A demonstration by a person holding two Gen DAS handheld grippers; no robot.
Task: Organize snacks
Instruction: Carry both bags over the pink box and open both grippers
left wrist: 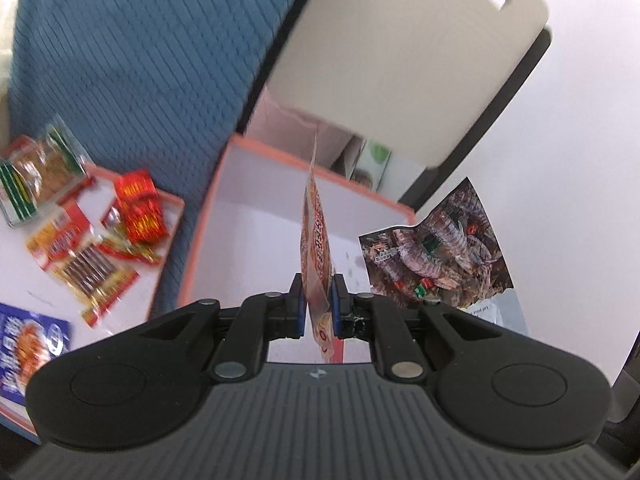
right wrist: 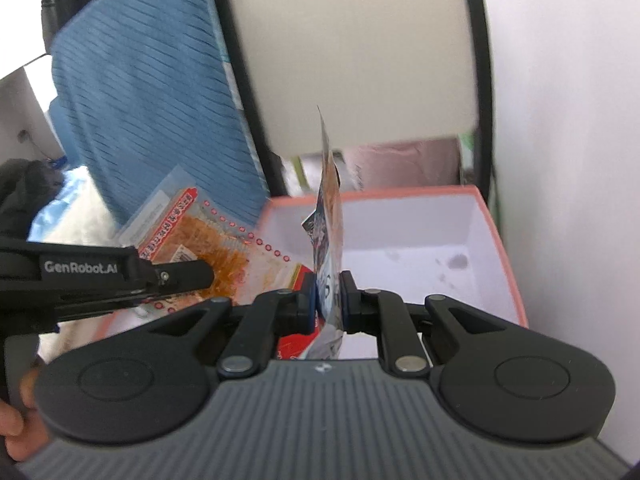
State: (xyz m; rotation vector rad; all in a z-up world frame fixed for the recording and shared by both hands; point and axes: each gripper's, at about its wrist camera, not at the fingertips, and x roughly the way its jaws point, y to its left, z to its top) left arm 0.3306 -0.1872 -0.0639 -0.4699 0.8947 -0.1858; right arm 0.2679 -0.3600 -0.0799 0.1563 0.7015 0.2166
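My left gripper (left wrist: 317, 300) is shut on an orange snack packet (left wrist: 316, 240), held edge-on above an empty white box with a pink rim (left wrist: 280, 152). My right gripper (right wrist: 327, 300) is shut on a seafood-print snack packet (right wrist: 330, 232), held edge-on over the same box (right wrist: 508, 256). That seafood packet also shows in the left wrist view (left wrist: 440, 252) at the box's right side. The left gripper's arm (right wrist: 100, 276) with its orange packet (right wrist: 208, 240) shows at the left of the right wrist view.
A second pink-rimmed tray (left wrist: 168, 200) to the left holds several red and orange snack packs (left wrist: 140, 208) and a blue pack (left wrist: 28, 344). A blue ribbed cushion (left wrist: 140, 60) lies behind. A beige chair back (left wrist: 400, 60) overhangs the box. A white wall (right wrist: 568, 120) is to the right.
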